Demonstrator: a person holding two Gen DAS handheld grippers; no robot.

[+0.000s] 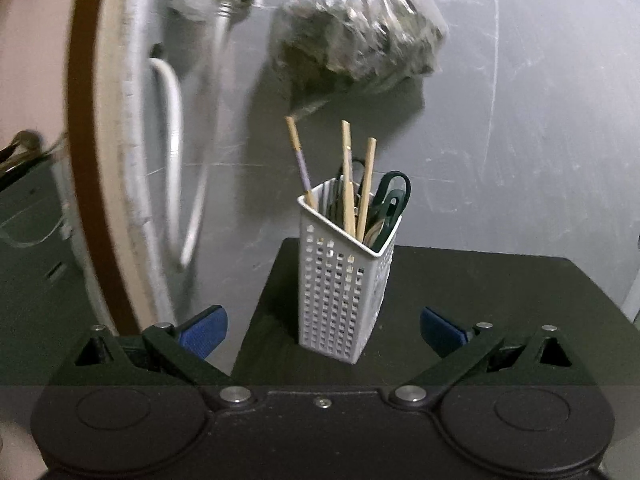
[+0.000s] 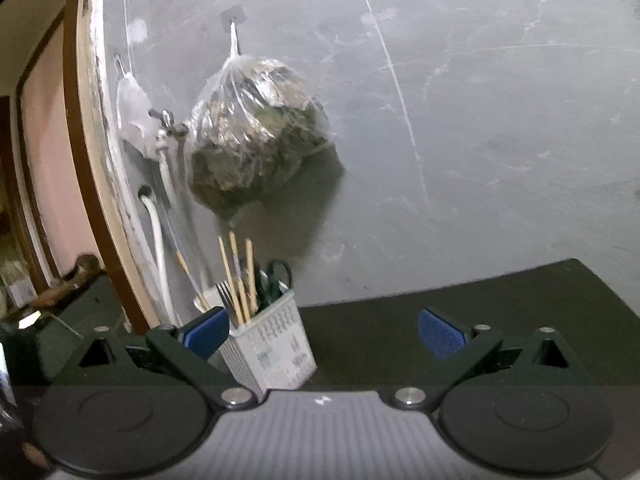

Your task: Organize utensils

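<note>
Nearest to us, in the left wrist view, our left gripper (image 1: 323,330) stands with its blue pads spread wide and nothing between them. The right gripper (image 2: 323,332) is the same in its own view: jaws fully apart, holding nothing, its left pad (image 2: 206,332) just in front of the holder's corner.

Just beyond the fingers lies a dark table (image 1: 500,312). On it stands the white perforated utensil holder (image 1: 340,292), upright, near the table's left back corner. Out of it rise wooden chopsticks (image 1: 347,176), a pair of dark-handled scissors (image 1: 394,196) and, seen from the right wrist, a fork (image 2: 225,296). We see no loose utensil lying on the bare table top in either view.

Behind the holder is a grey wall (image 2: 480,120). A clear plastic bag (image 2: 256,136) of dark contents hangs from a hook there, beside a tap (image 2: 166,120) and a white hose (image 2: 158,232).

Everything we can see is already in the holder, so we judge the sorting nearly or fully done. To finish well, we should draw both grippers straight back with fingers kept wide, so no pad knocks the light holder or catches the tall chopsticks.
</note>
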